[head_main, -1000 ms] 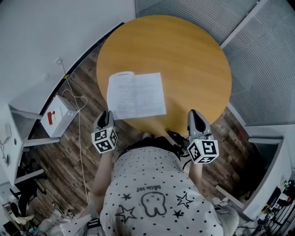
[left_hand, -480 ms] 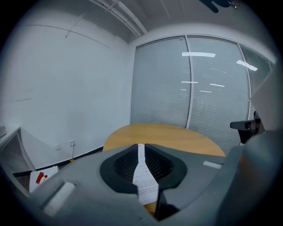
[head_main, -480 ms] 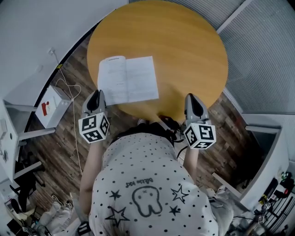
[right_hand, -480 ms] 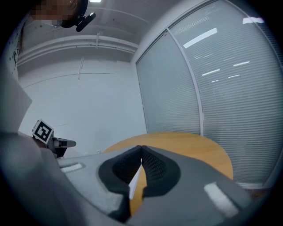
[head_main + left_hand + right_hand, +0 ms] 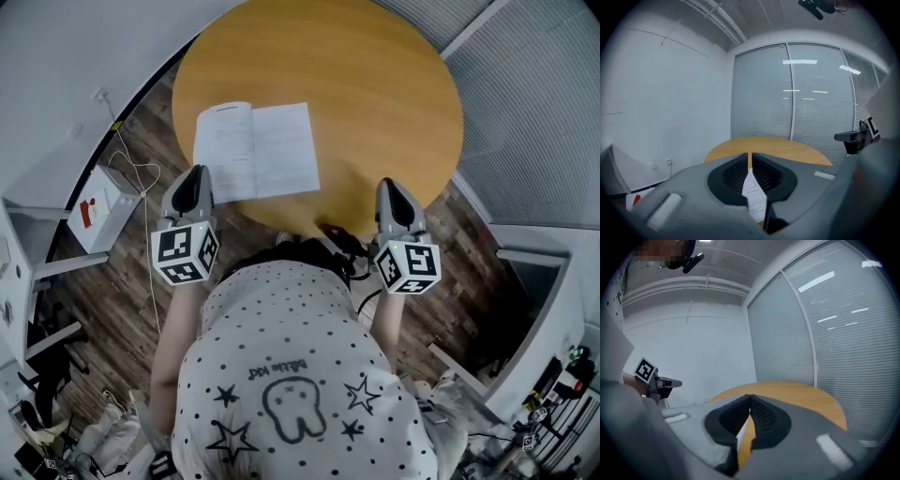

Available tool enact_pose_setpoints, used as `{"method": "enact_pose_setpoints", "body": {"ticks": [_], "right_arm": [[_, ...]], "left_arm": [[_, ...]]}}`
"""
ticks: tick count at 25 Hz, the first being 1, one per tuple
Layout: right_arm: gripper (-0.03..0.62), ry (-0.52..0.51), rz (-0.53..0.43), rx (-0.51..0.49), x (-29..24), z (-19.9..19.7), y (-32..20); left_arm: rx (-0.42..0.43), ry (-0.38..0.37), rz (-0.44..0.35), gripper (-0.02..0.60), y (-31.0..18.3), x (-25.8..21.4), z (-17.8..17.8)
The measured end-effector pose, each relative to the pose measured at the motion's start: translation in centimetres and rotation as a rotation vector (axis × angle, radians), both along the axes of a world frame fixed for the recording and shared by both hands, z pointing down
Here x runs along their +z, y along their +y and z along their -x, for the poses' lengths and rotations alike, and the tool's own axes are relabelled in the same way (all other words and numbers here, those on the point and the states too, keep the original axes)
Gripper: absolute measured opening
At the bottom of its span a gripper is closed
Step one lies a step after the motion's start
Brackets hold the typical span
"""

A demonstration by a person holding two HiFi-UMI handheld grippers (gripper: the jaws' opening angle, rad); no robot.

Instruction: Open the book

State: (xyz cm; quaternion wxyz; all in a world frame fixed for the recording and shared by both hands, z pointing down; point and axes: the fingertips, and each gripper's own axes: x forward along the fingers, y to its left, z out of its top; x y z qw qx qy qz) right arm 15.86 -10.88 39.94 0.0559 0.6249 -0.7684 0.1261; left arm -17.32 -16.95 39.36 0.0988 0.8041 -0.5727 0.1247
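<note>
One book (image 5: pixel 253 150) lies already spread open, pages up, on the round wooden table (image 5: pixel 375 84), near the edge on the person's left. Both hand-held tongs hang clear of it, off the rim. The left gripper (image 5: pixel 194 180) has just been closing and stands all but shut, a bare sliver between its tips and nothing in them; the right gripper (image 5: pixel 394 192) is closed tip to tip, also empty. The volume looks thin and light, its paper limp and easily creased, so any further turn is best taken at a page's free outer edge, pinched gently. Count: one book, one table, two grippers.
</note>
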Motion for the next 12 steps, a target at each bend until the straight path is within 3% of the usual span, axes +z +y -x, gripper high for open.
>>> {"method": "enact_pose_setpoints", "body": {"ticks": [6,12], "right_arm": [[0.005,0.018,-0.014,-0.043,-1.0,0.9,0.1],[0.003,0.013,-0.016,-0.102,-2.0,3.0,0.5]], "left_arm": [[0.02,0.026,-0.07,0.018,-0.4,-3.4,-0.6],[0.09,0.013,-0.097,0.011,-0.5,-4.7,-2.6]]}}
